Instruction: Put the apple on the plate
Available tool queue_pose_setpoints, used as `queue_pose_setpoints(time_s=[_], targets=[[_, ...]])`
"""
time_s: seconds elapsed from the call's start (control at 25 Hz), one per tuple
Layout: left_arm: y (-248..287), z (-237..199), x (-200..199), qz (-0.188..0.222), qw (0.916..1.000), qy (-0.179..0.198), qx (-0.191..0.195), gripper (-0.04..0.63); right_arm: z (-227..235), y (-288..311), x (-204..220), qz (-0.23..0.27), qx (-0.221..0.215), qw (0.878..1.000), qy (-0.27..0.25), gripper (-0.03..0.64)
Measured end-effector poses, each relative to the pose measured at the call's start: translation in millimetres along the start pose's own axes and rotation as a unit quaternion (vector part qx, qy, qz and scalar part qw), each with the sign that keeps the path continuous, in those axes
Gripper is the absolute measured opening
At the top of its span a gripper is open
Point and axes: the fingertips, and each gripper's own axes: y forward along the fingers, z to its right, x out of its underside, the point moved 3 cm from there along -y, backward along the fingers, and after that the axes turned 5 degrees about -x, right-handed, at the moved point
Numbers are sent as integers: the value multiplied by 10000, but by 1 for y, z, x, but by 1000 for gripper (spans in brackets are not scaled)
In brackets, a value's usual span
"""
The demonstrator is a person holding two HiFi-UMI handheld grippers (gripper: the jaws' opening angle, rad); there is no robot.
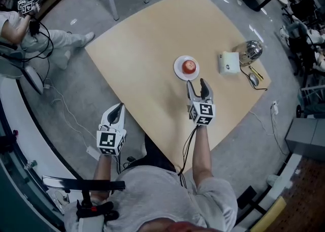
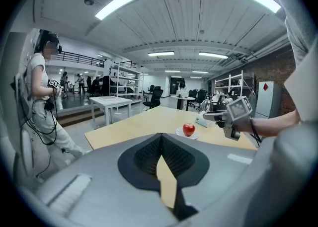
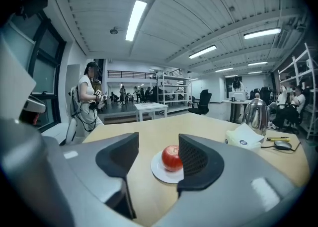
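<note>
A round red apple (image 1: 189,66) sits on the small white plate (image 1: 177,70) on the pale wooden desk (image 1: 142,48). The right hand-held gripper (image 1: 196,82) is partly open and empty; the left hand-held gripper (image 1: 121,105) is closed and empty.

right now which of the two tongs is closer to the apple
The right tongs: open, over the table just short of the apple on its plate. The left tongs are shut, off the table's near edge.

Red apple (image 1: 189,66), whole and glossy, seemingly stem-up, resting at the centre of a small round white plate (image 1: 177,70). The plate lies flat on the table (image 1: 152,48), right of centre in the head view.
</note>
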Motion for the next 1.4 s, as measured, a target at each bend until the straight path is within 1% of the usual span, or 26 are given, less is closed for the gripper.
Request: queue_pose_setpoints(time_s=[0.24,0.48,0.8,1.2,1.4], targets=[[-15,7,-7,157,9999,47,24,18,-13,-27,-9,116,-11,9999,-22,232],[-28,11,-17,361,9993,77,25,18,-32,-55,-21,271,-56,9995,-180,193],[-48,21,-24,525,9986,96,51,18,-55,-89,-22,364,-91,9990,-223,147],[-75,36,-30,740,9971,128,137,18,-80,-130,-25,537,-102,9985,-3,118],[-90,43,-30,802,9965,148,165,18,-87,-154,-27,632,-63,9980,-16,97]])
